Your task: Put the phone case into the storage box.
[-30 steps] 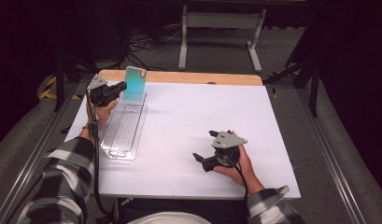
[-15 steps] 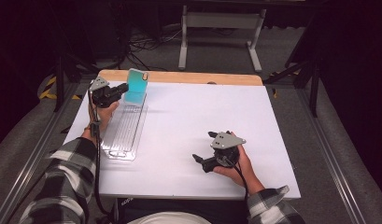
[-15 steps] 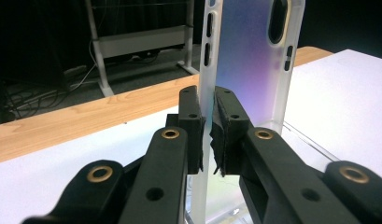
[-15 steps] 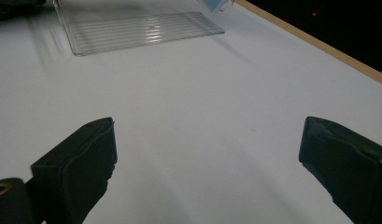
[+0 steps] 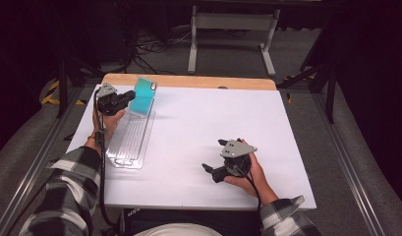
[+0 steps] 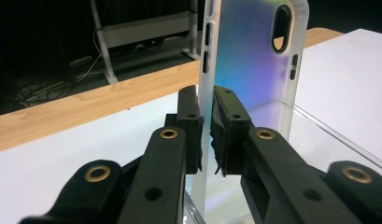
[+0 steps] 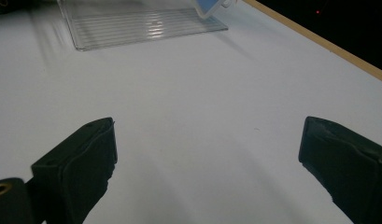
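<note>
Phone case (image 6: pixel 254 70) now stands a touch more upright at the clear tray's (image 5: pixel 127 147) far end than a second ago, left gripper (image 6: pixel 206 116) pinching its edge, right gripper (image 7: pixel 207 154) idling wide open, empty—looks like it's being seated.

Iridescent turquoise-violet phone case (image 6: pixel 254 65) with frosted white rim; clear ribbed tray (image 5: pixel 129 142); white table (image 5: pixel 198 128), wooden edge; plaid sleeves (image 5: pixel 66 196).

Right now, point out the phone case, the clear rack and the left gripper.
phone case (image 6: pixel 254 60), left gripper view, iridescent back panel
clear rack (image 5: pixel 131 140), high view, ribbed middle
left gripper (image 6: pixel 206 122), left gripper view, between fingertips
</note>
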`<state>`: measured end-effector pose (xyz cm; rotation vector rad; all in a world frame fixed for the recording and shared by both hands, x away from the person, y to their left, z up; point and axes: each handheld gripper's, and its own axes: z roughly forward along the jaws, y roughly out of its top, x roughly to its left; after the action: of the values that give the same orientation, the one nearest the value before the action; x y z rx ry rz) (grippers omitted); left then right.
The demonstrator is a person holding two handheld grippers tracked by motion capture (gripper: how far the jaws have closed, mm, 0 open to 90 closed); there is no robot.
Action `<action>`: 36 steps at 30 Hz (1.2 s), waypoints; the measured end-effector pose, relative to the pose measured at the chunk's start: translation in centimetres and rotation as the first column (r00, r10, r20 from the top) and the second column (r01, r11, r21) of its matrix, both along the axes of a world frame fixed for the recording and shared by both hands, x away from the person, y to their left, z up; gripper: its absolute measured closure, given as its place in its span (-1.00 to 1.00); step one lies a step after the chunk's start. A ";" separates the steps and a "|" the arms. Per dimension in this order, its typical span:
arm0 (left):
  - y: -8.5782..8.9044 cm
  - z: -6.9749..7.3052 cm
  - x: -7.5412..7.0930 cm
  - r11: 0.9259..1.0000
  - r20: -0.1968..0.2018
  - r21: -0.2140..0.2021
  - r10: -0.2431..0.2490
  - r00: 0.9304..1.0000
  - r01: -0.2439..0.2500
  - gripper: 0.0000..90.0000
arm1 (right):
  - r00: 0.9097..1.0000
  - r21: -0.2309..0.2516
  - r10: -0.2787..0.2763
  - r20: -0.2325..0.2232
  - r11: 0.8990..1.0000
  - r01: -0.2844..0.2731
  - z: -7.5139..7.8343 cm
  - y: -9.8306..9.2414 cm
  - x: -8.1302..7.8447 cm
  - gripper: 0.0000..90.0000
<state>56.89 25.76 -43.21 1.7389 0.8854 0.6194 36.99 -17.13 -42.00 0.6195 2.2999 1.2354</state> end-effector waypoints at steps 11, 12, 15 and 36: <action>-0.2 0.1 -0.2 1.000 0.010 0.031 -0.001 1.000 0.000 0.77 | 1.000 -0.001 0.006 0.002 1.000 -0.006 0.1 -0.1 -0.1 -0.90; -0.3 0.1 -0.2 0.999 0.013 0.037 0.002 1.000 -0.002 0.77 | 1.000 -0.002 0.006 0.002 1.000 -0.006 0.1 -0.1 -0.1 -0.90; -0.3 0.1 -0.2 0.999 0.020 0.050 0.004 1.000 -0.005 0.77 | 1.000 -0.002 0.008 0.003 1.000 -0.008 0.1 0.0 0.0 -0.90; -0.3 0.3 -0.4 0.998 0.032 0.063 0.006 0.999 -0.008 0.65 | 1.000 -0.005 0.010 0.005 1.000 -0.010 0.1 0.0 -0.1 -0.90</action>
<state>56.49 25.42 -42.88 1.7784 0.8579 0.6847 36.92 -17.11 -41.90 0.6039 2.3041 1.2335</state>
